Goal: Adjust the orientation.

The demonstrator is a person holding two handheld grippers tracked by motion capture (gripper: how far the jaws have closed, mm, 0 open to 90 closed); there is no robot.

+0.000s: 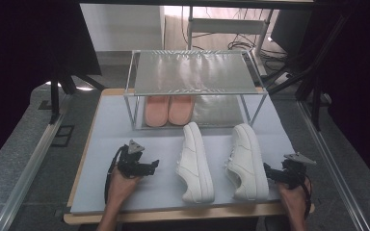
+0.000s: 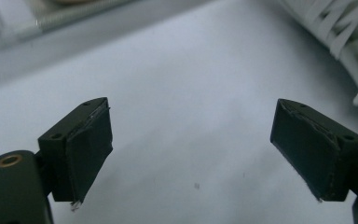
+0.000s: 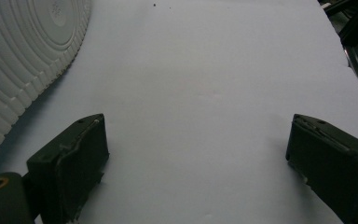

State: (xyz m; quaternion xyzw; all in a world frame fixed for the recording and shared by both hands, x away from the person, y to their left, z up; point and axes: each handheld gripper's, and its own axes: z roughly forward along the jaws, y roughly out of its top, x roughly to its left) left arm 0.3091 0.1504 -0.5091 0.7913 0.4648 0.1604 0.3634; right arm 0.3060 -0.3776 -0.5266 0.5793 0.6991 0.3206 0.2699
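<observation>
Two white low-top leather sneakers are lying on the pale grey table mat (image 1: pixel 125 125), toes pointing far: the left sneaker (image 1: pixel 194 161) is sitting near the middle of the mat, and the right sneaker (image 1: pixel 246 161) is tipping onto its side, its ribbed white sole (image 3: pixel 23 60) facing right. Both are lying well apart from each other, just near of a two-tier silver metal shoe rack (image 1: pixel 192 72), whose lower shelf is holding two salmon-pink slippers (image 1: pixel 168 109) side by side at its left end, touching.

One black left gripper (image 1: pixel 154 166) is resting on the mat to the left of the left sneaker, near it but not touching; in the left gripper view its jaws are standing spread wide with bare mat between them, and white laces (image 2: pixel 340 32) are showing at the far right corner. One black right gripper (image 1: pixel 268 169) is sitting just beside the right sneaker at the right near corner of the mat; in the right gripper view its jaws are also standing wide apart over bare mat, holding nothing, with the sole just to their left
</observation>
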